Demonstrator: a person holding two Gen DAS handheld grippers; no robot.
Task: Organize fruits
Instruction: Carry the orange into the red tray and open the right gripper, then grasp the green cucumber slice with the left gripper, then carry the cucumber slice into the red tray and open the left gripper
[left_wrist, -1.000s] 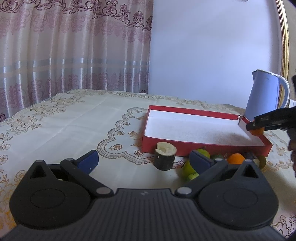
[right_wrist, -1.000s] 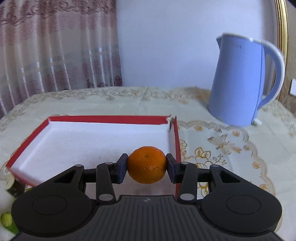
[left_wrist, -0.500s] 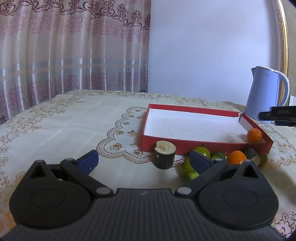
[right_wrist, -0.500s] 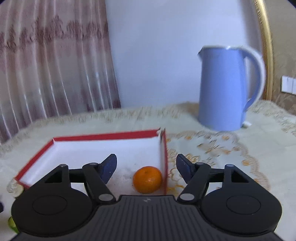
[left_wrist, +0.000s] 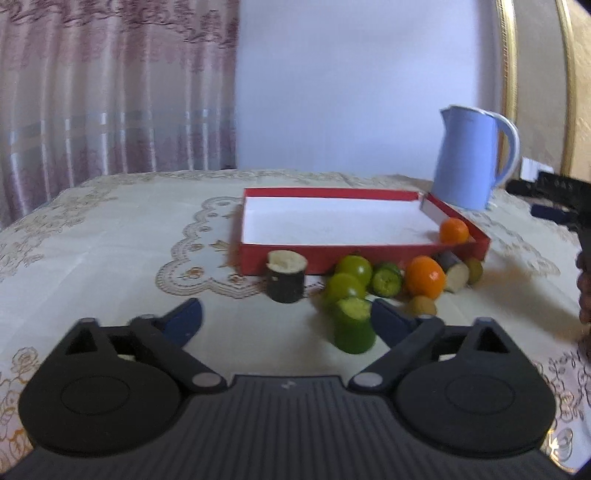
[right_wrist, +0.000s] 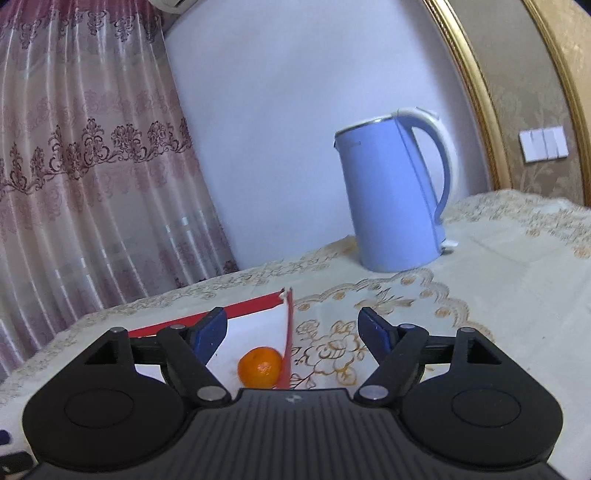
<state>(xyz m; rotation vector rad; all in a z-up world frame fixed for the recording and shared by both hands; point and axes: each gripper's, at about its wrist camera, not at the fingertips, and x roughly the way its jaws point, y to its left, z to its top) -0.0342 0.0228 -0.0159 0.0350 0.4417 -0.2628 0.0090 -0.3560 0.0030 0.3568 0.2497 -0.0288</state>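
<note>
Crowding the tabletop just before the red box are a dark stump-like piece, green fruits, cut green pieces and an orange, with a blue kettle behind. Inside the box one orange fruit lies against the right wall. The right gripper has just been opening, its jaws wide and bare above that fruit; the left gripper has just narrowed slightly, still wide, holding nothing.
</note>
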